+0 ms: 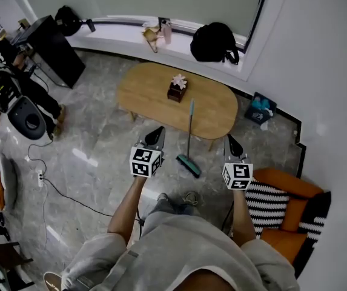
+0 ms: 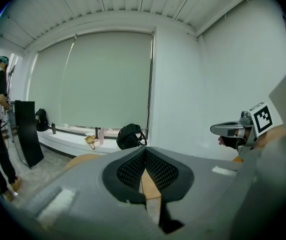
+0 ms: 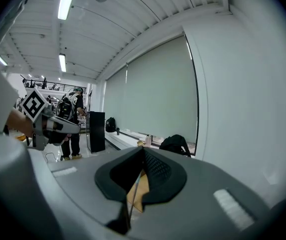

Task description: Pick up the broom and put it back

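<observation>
The broom (image 1: pixel 189 139) leans against the front edge of the oval wooden table (image 1: pixel 149 93), its teal head (image 1: pixel 188 165) on the floor and its thin handle rising to the tabletop. My left gripper (image 1: pixel 157 136) hangs just left of the broom, shut and empty. On the broom's right, my right gripper (image 1: pixel 233 144) is also shut and holds nothing. Neither touches the broom. In the left gripper view the jaws (image 2: pixel 145 152) meet at the tip. The right gripper view shows its jaws (image 3: pixel 143 150) closed, with a thin sliver of the handle (image 3: pixel 134 191) behind the gap.
A small flower box (image 1: pixel 177 88) sits on the table. A black backpack (image 1: pixel 214 42) lies on the window sill. An orange sofa with a striped cushion (image 1: pixel 269 202) stands at the right. At the left are a black cabinet (image 1: pixel 55 50), a person (image 1: pixel 22 83) and a floor cable (image 1: pixel 70 196).
</observation>
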A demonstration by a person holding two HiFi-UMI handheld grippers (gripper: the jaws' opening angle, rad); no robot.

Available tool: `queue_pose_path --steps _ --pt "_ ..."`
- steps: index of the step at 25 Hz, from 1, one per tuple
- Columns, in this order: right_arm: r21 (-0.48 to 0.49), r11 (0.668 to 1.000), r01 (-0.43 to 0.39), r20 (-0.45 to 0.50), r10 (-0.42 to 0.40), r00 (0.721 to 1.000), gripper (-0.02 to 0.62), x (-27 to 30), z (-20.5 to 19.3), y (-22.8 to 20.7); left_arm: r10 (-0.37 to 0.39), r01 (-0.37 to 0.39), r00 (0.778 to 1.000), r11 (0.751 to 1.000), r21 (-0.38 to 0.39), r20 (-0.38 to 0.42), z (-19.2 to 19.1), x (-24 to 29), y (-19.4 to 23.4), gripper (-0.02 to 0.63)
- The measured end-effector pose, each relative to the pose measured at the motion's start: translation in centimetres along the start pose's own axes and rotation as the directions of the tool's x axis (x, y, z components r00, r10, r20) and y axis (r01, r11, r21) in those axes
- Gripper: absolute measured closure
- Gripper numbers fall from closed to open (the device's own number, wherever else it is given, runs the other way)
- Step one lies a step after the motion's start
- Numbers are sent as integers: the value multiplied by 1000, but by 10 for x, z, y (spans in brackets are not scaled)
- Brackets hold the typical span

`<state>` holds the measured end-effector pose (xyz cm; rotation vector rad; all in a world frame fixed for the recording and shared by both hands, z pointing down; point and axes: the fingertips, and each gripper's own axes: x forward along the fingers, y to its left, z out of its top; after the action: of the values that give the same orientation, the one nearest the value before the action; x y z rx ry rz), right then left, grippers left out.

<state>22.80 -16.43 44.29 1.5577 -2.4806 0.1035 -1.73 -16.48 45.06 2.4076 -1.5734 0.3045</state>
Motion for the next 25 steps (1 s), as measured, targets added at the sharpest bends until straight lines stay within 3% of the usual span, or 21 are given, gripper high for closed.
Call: queue_pose_path --steps 12,25 --pt "20 996 93 -27 -92 995 593 52 -2 9 -95 94 994 995 -26 -50 -17 54 46 607" --pt "32 994 104 -140 -99 985 593 79 -79 -7 -124 121 986 992 -37 -112 -64 108 62 607"
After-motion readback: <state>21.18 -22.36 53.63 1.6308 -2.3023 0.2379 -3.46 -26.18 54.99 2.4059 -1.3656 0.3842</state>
